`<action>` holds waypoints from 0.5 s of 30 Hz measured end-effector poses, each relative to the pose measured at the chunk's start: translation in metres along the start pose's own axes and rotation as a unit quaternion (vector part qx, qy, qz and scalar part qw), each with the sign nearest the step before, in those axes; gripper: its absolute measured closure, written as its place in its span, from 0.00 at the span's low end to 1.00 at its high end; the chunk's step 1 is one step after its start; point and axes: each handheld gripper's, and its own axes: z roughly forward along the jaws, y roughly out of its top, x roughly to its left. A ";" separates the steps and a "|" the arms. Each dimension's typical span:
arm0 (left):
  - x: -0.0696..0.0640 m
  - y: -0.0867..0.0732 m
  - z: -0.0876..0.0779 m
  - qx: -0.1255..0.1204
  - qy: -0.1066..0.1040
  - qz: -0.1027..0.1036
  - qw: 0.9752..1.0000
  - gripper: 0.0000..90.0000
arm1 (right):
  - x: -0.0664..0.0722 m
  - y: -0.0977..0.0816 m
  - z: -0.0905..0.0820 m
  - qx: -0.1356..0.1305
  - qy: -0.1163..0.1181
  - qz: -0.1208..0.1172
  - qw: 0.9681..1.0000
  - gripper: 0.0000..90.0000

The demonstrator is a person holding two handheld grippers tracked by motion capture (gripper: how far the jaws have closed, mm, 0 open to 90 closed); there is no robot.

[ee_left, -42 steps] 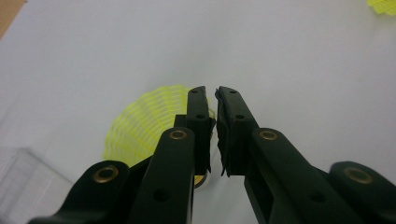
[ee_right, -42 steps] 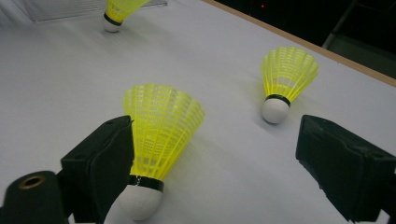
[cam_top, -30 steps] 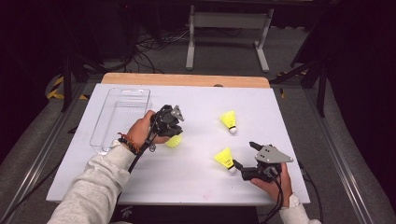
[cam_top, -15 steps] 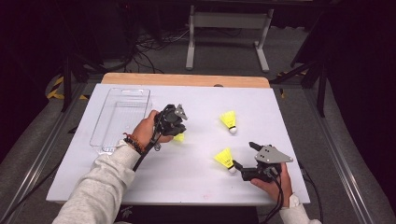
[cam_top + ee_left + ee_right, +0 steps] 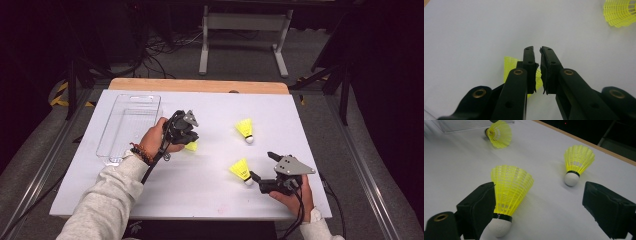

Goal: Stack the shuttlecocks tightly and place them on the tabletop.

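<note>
Three yellow shuttlecocks with white corks are on the white table. One shuttlecock lies partly hidden under my left gripper. In the left gripper view its skirt shows beneath the left gripper; the jaws are nearly together, with nothing between their tips. The right gripper is open at the front right. A second shuttlecock stands cork down just beyond its left jaw, the right gripper gaping beside it. The third shuttlecock stands farther back, untouched.
A clear plastic tray lies at the back left of the table, empty as far as I can see. A wooden strip edges the table's far side. Beyond it are a dark floor, cables and a metal stand.
Both hands stay where they were. Slightly less of the shuttlecock under the left gripper shows now.
</note>
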 end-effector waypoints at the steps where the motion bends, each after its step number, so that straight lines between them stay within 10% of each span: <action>1: 0.001 -0.001 -0.001 -0.002 -0.002 -0.001 1.000 0.92 | 0.000 0.000 0.000 0.000 0.000 -0.001 1.000 0.14; 15: -0.003 -0.006 -0.016 -0.036 -0.003 0.003 0.999 0.92 | 0.000 0.000 0.000 -0.001 -0.002 -0.001 1.000 0.14</action>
